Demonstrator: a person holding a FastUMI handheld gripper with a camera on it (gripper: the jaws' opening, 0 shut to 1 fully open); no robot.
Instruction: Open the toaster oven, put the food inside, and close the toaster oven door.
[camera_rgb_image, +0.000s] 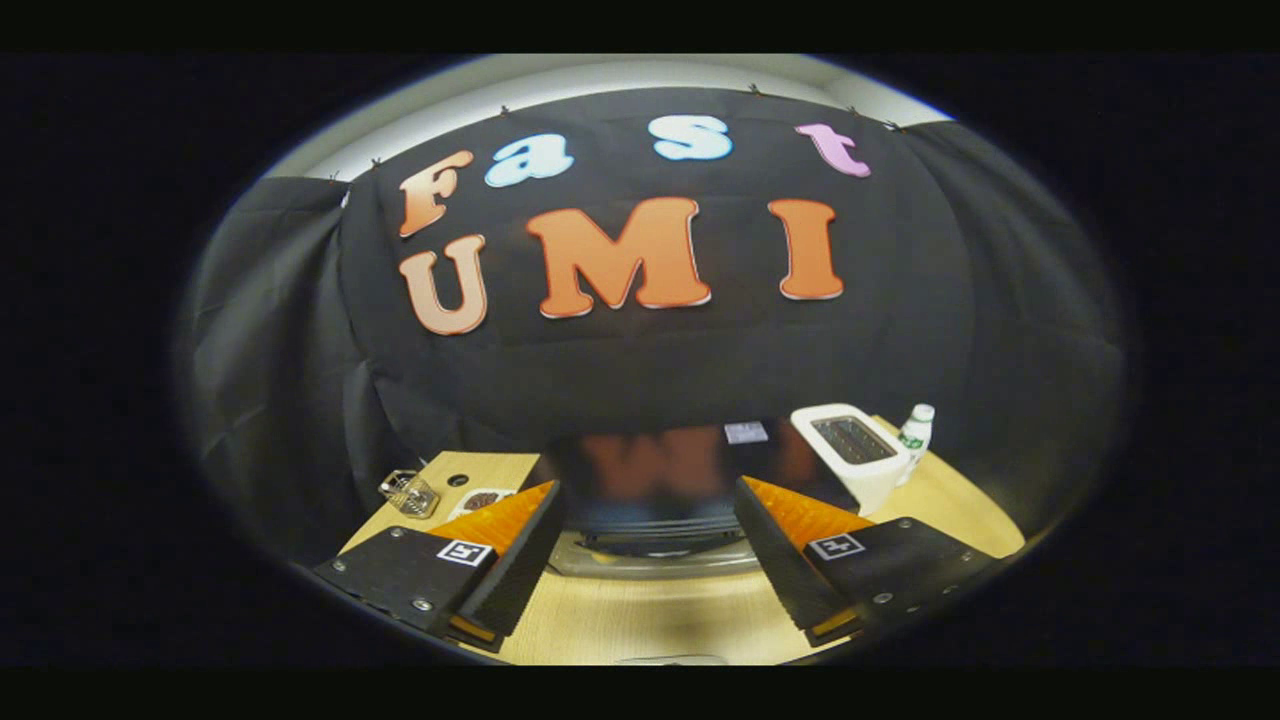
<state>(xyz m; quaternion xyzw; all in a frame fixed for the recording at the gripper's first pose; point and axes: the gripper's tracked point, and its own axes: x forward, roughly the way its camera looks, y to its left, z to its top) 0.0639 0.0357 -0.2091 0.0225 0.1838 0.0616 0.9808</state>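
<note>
Toaster oven (655, 480), dark glossy glass-fronted box with silver handle, sits on light wood table (640, 620) just ahead, between spread fingers, door looks shut. Gripper (645, 585) released, holding nothing, level, squared to door. Suggest centre on handle, pull down slowly. Food plate (480, 500) left; white slot toaster (855, 455) right.

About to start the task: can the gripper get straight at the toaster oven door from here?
Probably yes. The gripper, fingers open, faces the toaster oven just ahead, with bare table between. The white toaster and bottle stand off to one side.
</note>
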